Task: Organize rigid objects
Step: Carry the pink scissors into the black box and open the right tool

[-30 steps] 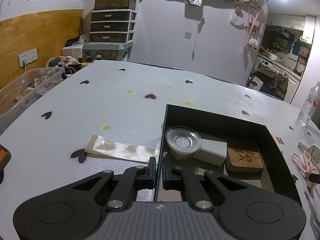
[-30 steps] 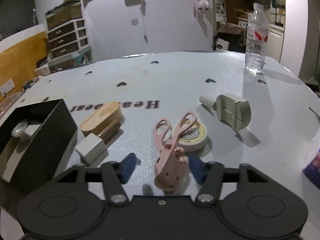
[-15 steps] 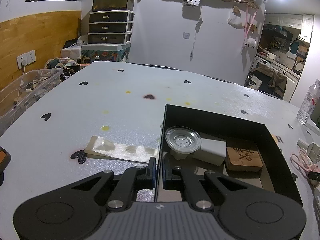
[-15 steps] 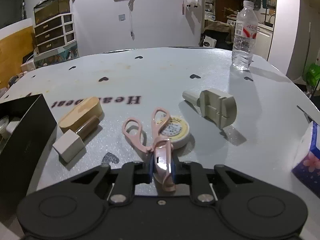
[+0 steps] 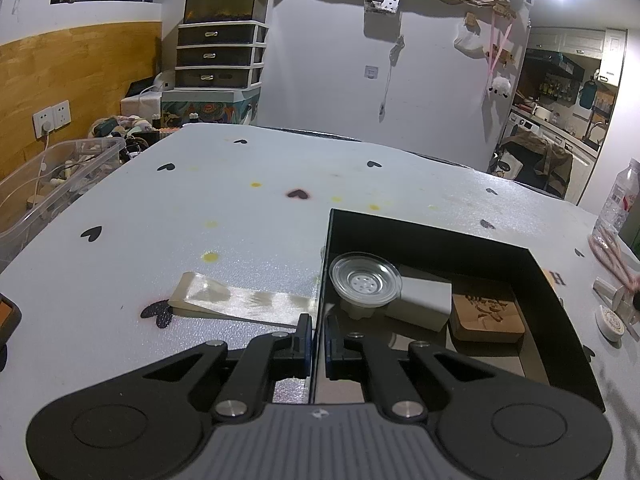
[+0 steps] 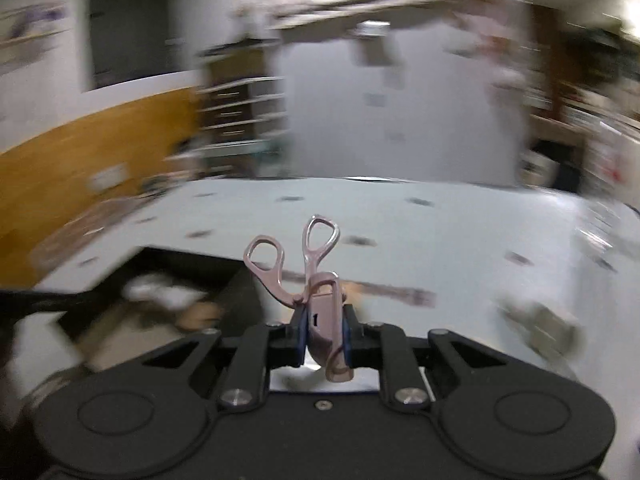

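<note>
My left gripper [image 5: 319, 340] is shut on the near left wall of the black box [image 5: 440, 236]. Inside the box lie a clear round dish [image 5: 366, 280], a white block [image 5: 420, 300] and a carved wooden block [image 5: 486, 312]. My right gripper [image 6: 324, 336] is shut on the pink scissors [image 6: 316, 276], which hang above the table with their handle loops pointing away. The right wrist view is blurred by motion; the black box [image 6: 240, 296] shows at lower left there. In the left wrist view the pink scissors [image 5: 612, 256] show at the right edge.
A clear plastic strip [image 5: 240, 300] lies on the table left of the box. A white tape roll [image 5: 610, 322] and a water bottle [image 5: 620, 200] stand to the right. A clear storage bin [image 5: 60, 176] sits beyond the table's left edge. A beige object [image 6: 540, 320] lies blurred at right.
My right gripper closed on the pink scissors, lifted them off the table and swung left toward the black box. The left gripper and the box have not moved.
</note>
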{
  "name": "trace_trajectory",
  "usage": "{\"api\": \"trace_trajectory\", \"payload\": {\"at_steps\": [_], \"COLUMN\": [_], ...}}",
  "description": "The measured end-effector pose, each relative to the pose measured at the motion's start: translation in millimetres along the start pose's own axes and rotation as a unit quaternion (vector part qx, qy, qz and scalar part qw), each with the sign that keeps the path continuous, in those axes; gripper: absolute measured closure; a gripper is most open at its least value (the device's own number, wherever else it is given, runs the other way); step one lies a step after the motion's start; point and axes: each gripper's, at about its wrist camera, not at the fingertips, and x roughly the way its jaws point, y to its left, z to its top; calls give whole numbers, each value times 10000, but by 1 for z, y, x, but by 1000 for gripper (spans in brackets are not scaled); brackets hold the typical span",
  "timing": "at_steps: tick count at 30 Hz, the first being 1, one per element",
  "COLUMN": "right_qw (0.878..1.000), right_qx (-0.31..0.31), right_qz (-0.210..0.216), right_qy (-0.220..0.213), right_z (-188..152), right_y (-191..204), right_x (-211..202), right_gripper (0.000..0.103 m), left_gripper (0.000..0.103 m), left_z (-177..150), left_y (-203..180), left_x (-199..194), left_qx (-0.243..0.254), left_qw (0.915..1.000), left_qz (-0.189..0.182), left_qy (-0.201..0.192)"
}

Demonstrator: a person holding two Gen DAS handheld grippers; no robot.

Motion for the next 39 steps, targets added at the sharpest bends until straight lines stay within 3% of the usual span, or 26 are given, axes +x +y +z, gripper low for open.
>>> {"api": "trace_trajectory", "payload": {"at_steps": [5, 11, 20, 27, 31, 33, 35, 39], "right_qw": [9887, 9602, 9413, 9263, 9148, 9105, 9086, 9100], "right_qx": [-954, -1934, -2215, -2703, -3045, -3196, -3297, -3259], "right_qz": [1076, 1715, 1657, 1351, 1239, 1168, 1111, 1151], "right_qy": [423, 1061, 1932, 2250, 2348, 2349, 2312, 2289], "right_z": [16, 24, 24, 20, 18, 20, 22, 27], "right_y": [47, 92, 117, 116, 117, 119, 120, 116], "right_x": [20, 61, 118, 127, 125, 123, 122, 118], "right_gripper": [86, 86, 85, 85, 86, 80, 72, 73], "left_gripper": [98, 98, 98, 98, 98, 98, 98, 98], "left_z": [0, 1, 2, 1, 0, 0, 0, 0], "left_y": [0, -2, -1, 2, 4, 4, 4, 4], "left_x": [0, 1, 2, 2, 2, 3, 3, 3], "left_qx": [4, -4, -25, -35, -56, -55, -56, -55], "left_qw": [10000, 10000, 10000, 9999, 9998, 9998, 9998, 9998], "left_qz": [0, -27, -85, -137, -160, -157, -161, -163], "left_qy": [-2, -18, -37, -62, -75, -75, -76, -77]}}
